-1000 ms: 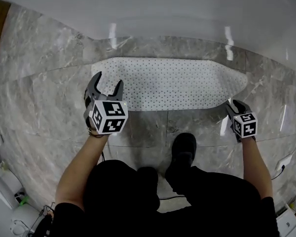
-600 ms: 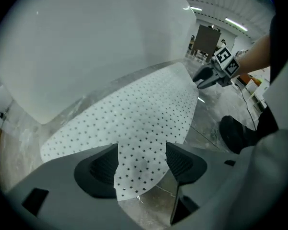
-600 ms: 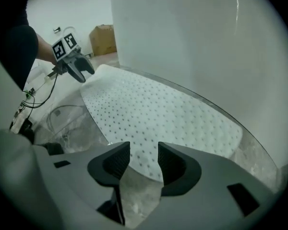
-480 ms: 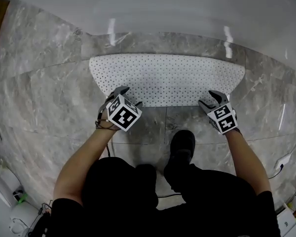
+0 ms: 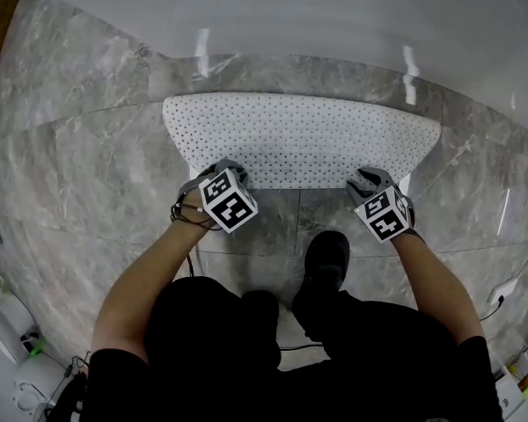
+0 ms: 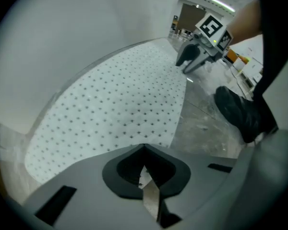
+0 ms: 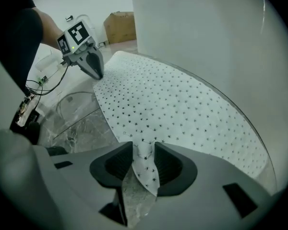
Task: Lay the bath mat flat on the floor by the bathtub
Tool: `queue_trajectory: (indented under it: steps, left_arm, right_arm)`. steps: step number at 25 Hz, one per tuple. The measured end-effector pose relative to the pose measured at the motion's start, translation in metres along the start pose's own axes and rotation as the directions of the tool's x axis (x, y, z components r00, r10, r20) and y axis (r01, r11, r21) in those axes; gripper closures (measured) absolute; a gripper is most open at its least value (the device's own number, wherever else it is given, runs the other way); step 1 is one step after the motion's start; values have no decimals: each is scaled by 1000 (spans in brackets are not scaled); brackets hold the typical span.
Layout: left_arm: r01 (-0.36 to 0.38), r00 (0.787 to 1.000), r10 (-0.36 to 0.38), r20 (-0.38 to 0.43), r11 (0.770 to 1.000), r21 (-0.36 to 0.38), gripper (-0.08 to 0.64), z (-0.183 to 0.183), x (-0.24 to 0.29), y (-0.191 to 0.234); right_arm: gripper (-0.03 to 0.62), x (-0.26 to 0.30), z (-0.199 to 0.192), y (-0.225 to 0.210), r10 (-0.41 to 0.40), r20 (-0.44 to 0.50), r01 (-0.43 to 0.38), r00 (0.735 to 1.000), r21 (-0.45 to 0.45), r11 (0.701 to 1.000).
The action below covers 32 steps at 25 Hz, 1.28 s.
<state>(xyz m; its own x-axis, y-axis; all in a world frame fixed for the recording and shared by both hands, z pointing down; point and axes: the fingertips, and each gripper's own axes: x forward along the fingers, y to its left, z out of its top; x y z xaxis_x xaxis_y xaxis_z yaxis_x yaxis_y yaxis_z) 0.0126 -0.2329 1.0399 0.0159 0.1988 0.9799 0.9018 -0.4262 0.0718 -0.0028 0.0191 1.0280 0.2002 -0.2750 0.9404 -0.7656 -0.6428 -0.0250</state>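
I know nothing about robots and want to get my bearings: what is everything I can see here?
mat: one, white with dark dots, on the floor along the tub.
tub: one, white, beyond the mat.
floor: grey marble tiles, under everything.
box: one, brown cardboard, far background of the right gripper view.
shoe: one, black, on the floor near the mat's near edge.
left gripper: one, grey with marker cube, at the mat's near edge, jaws closing on a sliver of mat.
right gripper: one, same look, at the near right edge, jaws closing on a mat fold.
arms: two, bare, black sleeves.
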Motion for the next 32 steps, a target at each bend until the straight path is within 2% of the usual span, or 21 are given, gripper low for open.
queue_trajectory:
  steps: [1,4,6,8,9,11,12,13,14,17,19,21,22,25,27,29,32]
  left_arm:
    - [-3,1000,3,0,1000,10,552,-2,0,-1]
    - [-6,1000,6,-3,1000,27,554,-4,-1,-1]
    - [-19,1000,19,-5,998,63,552,-4,-1,-4]
    - [-68,998,68,3,992,110,545,-4,0,-3]
    - [-85,996,84,13,990,116,503,-3,0,-1]
    - [-57,998,56,21,995,79,318,-1,2,0]
    - [-16,1000,15,16,998,53,293,0,2,-3]
    - [26,1000,-26,8,999,37,239,0,2,-9]
    - [50,999,-50,0,998,37,221,1,2,-13]
    - [18,1000,-16,-17,996,91,221,0,4,-14]
    - [-12,1000,14,-21,994,106,221,0,4,-10]
    - [-22,999,25,-26,994,106,226,0,3,-9]
    - [-26,999,29,-28,994,106,232,0,3,-9]
    - [-31,999,35,-30,989,145,276,0,2,-15]
    - [-32,999,40,-29,975,218,360,1,2,-25]
    - [-36,999,46,-28,959,282,406,2,3,-32]
    - [-60,997,70,-23,949,311,425,3,2,-29]
  right_arm:
    - [456,-1,0,2,6,7,-6,1000,-2,1000]
    - [525,-4,2,10,24,15,-24,1000,-33,999]
    - [534,-6,4,14,35,22,-34,999,-40,999]
    - [534,-10,5,12,45,39,-45,998,-7,999]
    - [533,-12,5,9,46,50,-47,998,22,999]
    - [504,-14,6,2,33,64,-37,997,76,996]
    - [477,-15,5,-1,19,68,-25,997,92,995]
    - [467,-16,4,-5,0,73,-8,997,99,995]
    - [493,-18,3,-9,-19,80,11,997,103,995]
    - [491,-27,7,-11,-24,113,12,993,106,994]
    - [443,-25,10,3,37,108,-47,993,94,994]
    - [382,-15,5,24,102,57,-105,993,57,993]
    - [374,-9,1,34,115,24,-116,993,29,993]
    - [385,2,-6,44,55,-23,-57,998,-68,996]
    - [397,2,-5,38,29,-17,-30,999,-74,997]
    - [442,-1,2,26,2,4,-1,1000,-76,997]
    - [363,3,6,25,30,-14,-31,999,-129,991]
